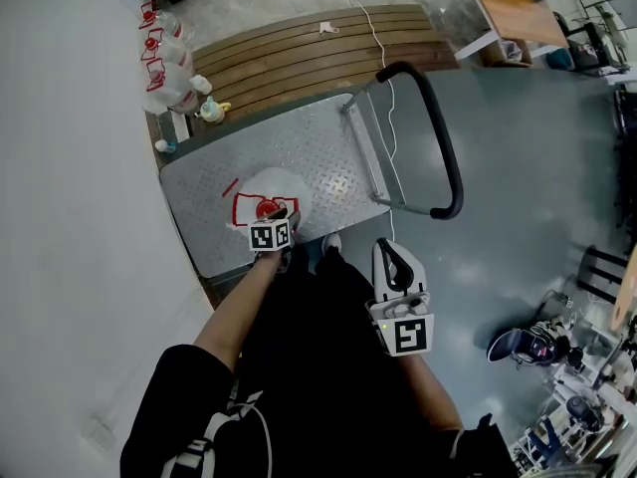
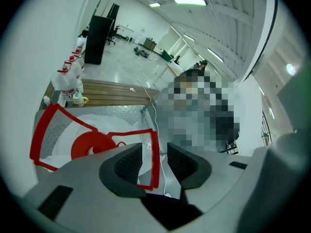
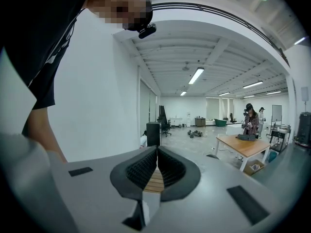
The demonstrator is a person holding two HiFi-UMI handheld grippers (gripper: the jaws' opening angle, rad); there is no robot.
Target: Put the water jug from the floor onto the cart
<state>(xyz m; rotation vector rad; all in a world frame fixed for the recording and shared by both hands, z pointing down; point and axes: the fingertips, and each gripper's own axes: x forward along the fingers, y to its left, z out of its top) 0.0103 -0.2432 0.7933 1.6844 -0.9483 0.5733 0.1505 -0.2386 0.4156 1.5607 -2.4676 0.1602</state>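
Observation:
The water jug [image 1: 271,189], clear with a red cap [image 2: 90,146] and a red handle [image 2: 131,130], stands upright on the cart's steel deck [image 1: 328,147] near its front left corner. My left gripper [image 1: 274,217] hovers over the jug's top. In the left gripper view this gripper [image 2: 154,149] is open: one side of the red handle runs through the gap and neither pad presses on it. My right gripper [image 1: 391,257] is held off the cart's near edge, over the floor. The right gripper view shows that gripper [image 3: 157,149] shut with nothing in it.
The cart's black push handle [image 1: 443,137] rises at its right end. Several more jugs [image 1: 164,63] stand on the floor by the white wall, next to wooden slats [image 1: 299,48] and small bottles [image 1: 211,111]. A white cable [image 1: 383,58] trails over the floor. Shoes [image 1: 523,345] lie right.

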